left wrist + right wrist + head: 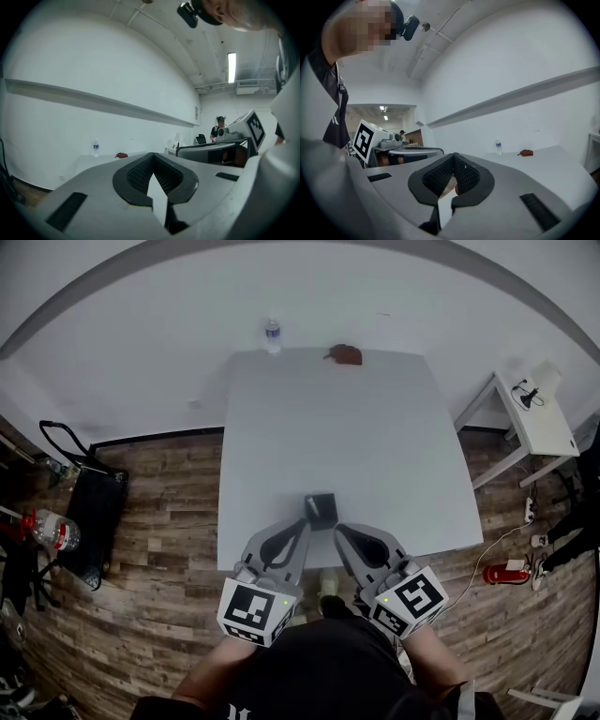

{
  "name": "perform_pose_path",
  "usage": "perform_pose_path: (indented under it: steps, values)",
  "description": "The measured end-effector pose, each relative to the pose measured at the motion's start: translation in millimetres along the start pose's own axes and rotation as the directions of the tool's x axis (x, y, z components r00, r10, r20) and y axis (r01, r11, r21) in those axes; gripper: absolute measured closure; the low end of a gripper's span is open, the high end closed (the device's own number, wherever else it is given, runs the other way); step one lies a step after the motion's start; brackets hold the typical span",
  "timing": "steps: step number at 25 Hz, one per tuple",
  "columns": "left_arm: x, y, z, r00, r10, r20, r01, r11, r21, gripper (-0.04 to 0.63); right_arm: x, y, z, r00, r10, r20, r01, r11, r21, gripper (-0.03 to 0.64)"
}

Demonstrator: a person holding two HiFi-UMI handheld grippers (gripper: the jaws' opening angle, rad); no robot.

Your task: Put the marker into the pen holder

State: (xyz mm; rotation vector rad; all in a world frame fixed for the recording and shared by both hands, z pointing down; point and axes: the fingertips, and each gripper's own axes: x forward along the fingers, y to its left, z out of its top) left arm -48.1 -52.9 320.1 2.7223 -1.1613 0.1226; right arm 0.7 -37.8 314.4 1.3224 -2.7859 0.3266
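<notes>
held low at the near edge of the table (328,427), left gripper (304,522) and right gripper (339,530) both pinched closed and empty, tips either side of the dark pen holder (322,508) standing just beyond, between them, water bottle (272,335) far off at the back edge.

The left gripper (300,524) and right gripper (341,531) are held side by side, low in front of the torso, with their tips angled slightly toward each other. Both pairs of jaws are closed tip to tip with nothing between them. The bare left forearm (217,673) and right forearm (433,652) reach forward behind the grippers' marker cubes.
</notes>
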Motion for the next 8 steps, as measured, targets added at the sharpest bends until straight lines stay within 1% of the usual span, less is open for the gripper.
perform_pose_path:
  steps: [8]
  values:
    - [6.6,-1.9,-2.7,1.000,0.002,-0.006,-0.002,1.000,0.003,0.591,-1.5,-5.3,-0.4,1.000,0.002,-0.003,-0.002,1.000,-0.003,0.601]
